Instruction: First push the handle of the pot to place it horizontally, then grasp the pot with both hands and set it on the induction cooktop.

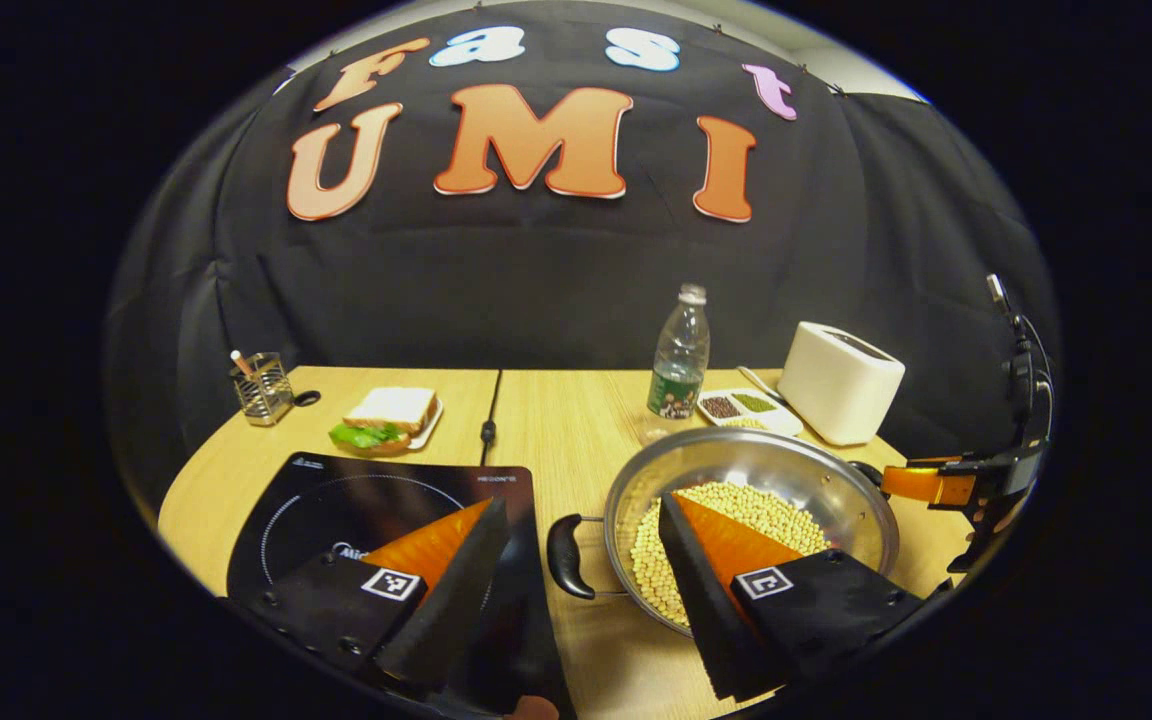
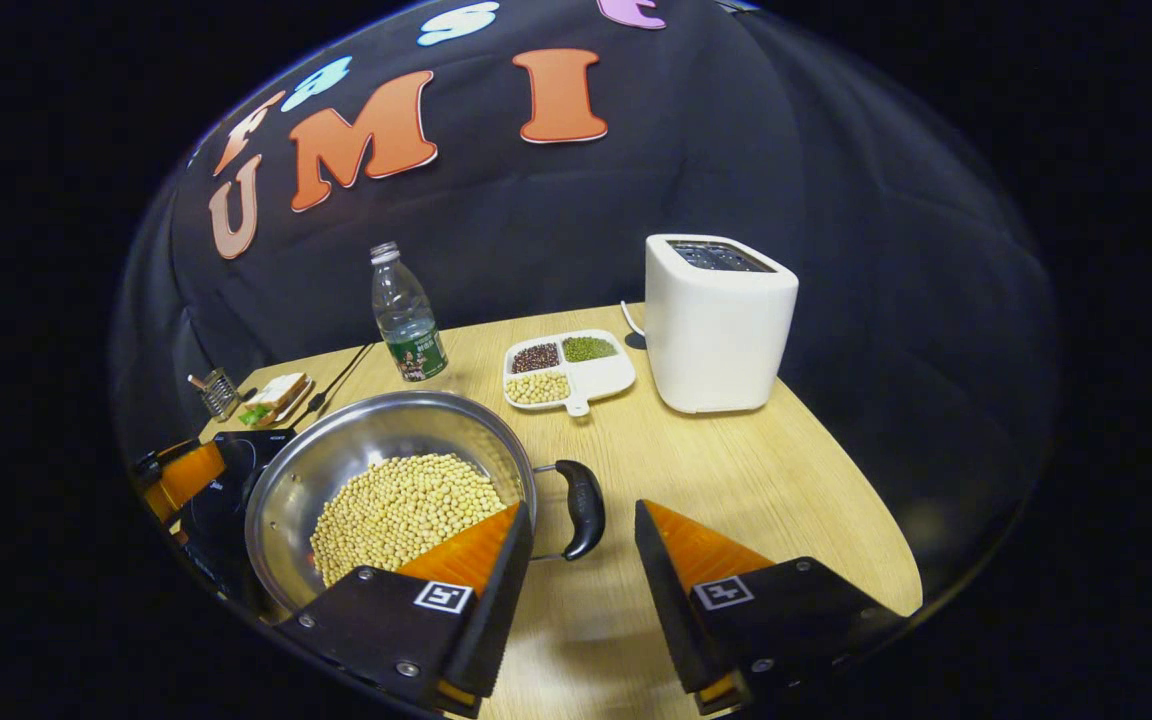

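Note:
A steel pot (image 1: 736, 450) holding soybeans (image 1: 736, 505) stands on the wooden table, right of the black induction cooktop (image 1: 336, 500). Its two black handles point sideways. My left gripper (image 1: 581, 503) is open, and the pot's left handle (image 1: 568, 555) lies between and just below its fingertips; one finger hangs over the cooktop, the other over the beans. In the right gripper view, my right gripper (image 2: 578, 508) is open around the pot's right handle (image 2: 586, 515), with one finger over the pot (image 2: 386, 420). Each gripper also shows across the pot in the other's view: the right gripper (image 1: 941, 485), the left gripper (image 2: 176, 475).
Behind the pot stand a water bottle (image 2: 406, 320), a divided dish of beans (image 2: 566, 370) and a white toaster (image 2: 716, 325). A sandwich on a plate (image 1: 386, 418) and a wire utensil holder (image 1: 261, 388) sit at the back left. The table edge (image 2: 866, 560) curves close on the right.

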`<state>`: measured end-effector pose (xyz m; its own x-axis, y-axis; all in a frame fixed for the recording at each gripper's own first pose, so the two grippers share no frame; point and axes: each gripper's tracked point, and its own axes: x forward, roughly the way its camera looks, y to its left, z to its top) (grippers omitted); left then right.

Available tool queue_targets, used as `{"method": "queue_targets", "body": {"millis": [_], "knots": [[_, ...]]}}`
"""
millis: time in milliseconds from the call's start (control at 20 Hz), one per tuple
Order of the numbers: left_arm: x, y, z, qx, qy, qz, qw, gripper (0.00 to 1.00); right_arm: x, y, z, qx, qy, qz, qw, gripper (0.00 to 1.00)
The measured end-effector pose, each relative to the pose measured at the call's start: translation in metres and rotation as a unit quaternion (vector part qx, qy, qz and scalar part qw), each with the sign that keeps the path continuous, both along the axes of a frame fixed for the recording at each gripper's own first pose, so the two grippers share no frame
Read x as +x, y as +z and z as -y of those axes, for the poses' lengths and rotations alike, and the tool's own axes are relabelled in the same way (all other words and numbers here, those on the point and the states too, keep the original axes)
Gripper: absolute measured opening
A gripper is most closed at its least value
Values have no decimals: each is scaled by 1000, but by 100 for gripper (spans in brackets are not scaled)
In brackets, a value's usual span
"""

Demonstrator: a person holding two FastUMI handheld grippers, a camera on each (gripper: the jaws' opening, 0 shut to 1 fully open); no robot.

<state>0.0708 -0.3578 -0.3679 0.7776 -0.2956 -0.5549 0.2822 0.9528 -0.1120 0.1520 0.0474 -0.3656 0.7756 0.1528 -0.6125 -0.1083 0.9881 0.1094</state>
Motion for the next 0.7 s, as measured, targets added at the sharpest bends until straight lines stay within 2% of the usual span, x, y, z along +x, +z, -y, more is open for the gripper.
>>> {"method": "queue_targets", "body": {"millis": [150, 300, 600, 700], "knots": [[5, -22, 5, 15, -1, -26, 1000, 99, 5, -11, -6, 10, 9, -15, 1000, 74], [8, -39, 6, 29, 1, -46, 998, 99, 12, -21, -7, 13, 11, -25, 1000, 77], [15, -58, 9, 46, -3, -69, 997, 99, 19, -37, -14, 18, 22, -42, 999, 76], [16, -63, 8, 43, 1, -78, 996, 98, 19, -41, -13, 15, 22, -47, 999, 72]]}}
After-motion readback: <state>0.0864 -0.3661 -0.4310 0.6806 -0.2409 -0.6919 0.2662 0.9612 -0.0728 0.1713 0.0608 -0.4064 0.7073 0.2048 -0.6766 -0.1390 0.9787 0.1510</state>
